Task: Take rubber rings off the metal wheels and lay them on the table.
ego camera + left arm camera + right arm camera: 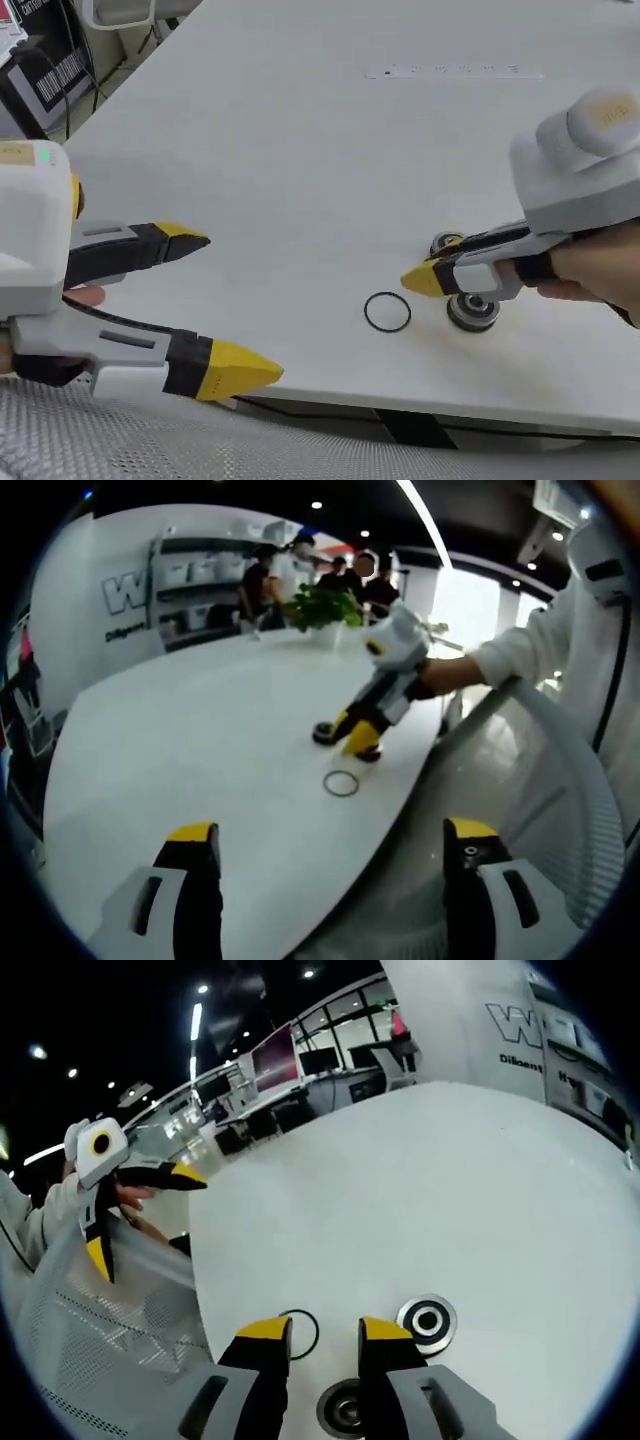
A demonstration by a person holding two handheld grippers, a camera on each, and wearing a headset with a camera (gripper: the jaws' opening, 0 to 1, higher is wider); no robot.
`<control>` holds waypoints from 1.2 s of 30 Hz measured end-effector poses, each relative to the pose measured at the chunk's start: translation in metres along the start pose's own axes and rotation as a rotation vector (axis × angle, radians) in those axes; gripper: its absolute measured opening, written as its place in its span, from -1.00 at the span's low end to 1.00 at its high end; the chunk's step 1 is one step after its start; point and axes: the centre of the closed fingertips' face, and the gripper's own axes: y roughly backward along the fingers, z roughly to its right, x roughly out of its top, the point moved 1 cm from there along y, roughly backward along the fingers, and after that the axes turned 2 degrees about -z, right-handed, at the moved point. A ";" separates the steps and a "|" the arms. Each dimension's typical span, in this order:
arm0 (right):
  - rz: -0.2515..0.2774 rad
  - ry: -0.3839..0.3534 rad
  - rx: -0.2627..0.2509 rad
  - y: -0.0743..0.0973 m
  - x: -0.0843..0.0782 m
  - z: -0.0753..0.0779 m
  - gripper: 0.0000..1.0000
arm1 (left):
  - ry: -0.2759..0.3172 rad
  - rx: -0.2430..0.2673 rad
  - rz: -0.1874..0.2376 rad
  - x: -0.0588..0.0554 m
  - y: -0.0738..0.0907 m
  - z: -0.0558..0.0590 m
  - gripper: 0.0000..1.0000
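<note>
Head view: one black rubber ring (366, 312) is lying loose on the white table (300, 150), so one removal looks done. The right gripper (415, 280) is hovering over two metal wheels (473, 312), just beside the ring.

Left gripper view: the left gripper (330, 830) is hanging near the table edge, spread wide and empty.

Right gripper view: the jaws are standing slightly apart, gripping nothing. Whether either wheel is carrying a ring is unclear.

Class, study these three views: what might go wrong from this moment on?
The thin black rubber ring lies near the front edge of the white table; a nudge may knock it off. The two round metal wheels lie loose by the right hand-held gripper; with the open left hand-held gripper far away, a pull may drag one along.
</note>
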 end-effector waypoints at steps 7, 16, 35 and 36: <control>0.014 -0.004 0.015 0.004 0.003 0.000 -0.38 | -0.011 0.010 -0.013 -0.001 0.001 -0.002 0.85; 0.022 0.042 0.058 0.023 0.012 -0.014 -0.29 | -0.040 0.033 -0.022 0.008 0.006 -0.002 0.85; 0.058 0.033 -0.032 0.090 -0.032 0.019 -0.20 | -0.178 0.027 -0.049 0.051 0.005 0.017 0.85; 0.062 0.034 -0.036 0.090 -0.034 0.019 -0.20 | -0.182 0.022 -0.047 0.054 0.004 0.019 0.85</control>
